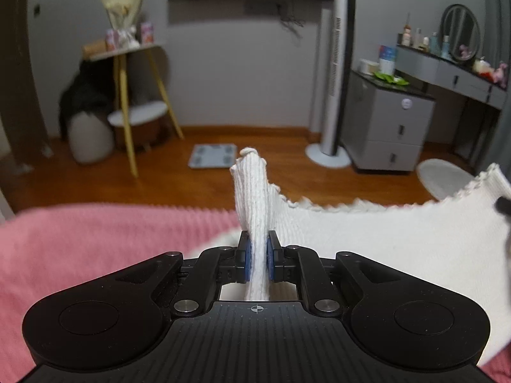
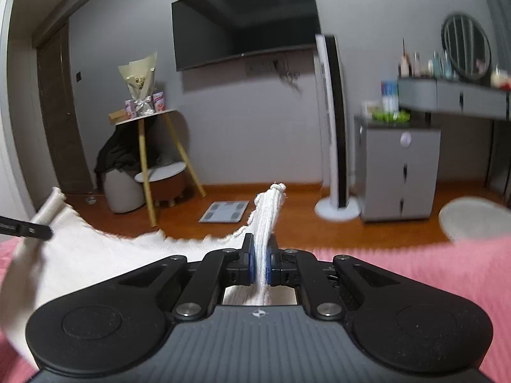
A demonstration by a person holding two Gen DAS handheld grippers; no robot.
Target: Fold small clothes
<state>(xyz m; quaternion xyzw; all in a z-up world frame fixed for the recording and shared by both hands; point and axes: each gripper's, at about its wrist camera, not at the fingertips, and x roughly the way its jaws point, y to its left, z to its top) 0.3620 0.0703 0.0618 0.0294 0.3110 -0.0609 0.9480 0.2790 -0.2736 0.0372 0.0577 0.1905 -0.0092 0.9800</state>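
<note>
Your left claw point(image 1: 258, 258) is pinching a bunched corner of the white knit garment point(image 1: 367, 236) between its blue pads, and a tuft of fabric stands up just beyond the tips. Your right claw point(image 2: 262, 263) grips the opposite corner the same way. The scalloped top edge sags in a curve between the two claws, and the rest of the cloth hangs below them over the pink blanket point(image 1: 95, 242).

The grips look narrow, so a sharp tug apart could pull a corner out of the pads, and the stretchy knit would then drop in a heap. Uneven height between the claws would likely skew the fold line.

Ahead of both claws the blanket ends at the bed's edge, with wooden floor point(image 2: 287, 217) beyond it. Laying the garment too far forward risks it sliding off. To either side of the claws the blanket offers open room.
</note>
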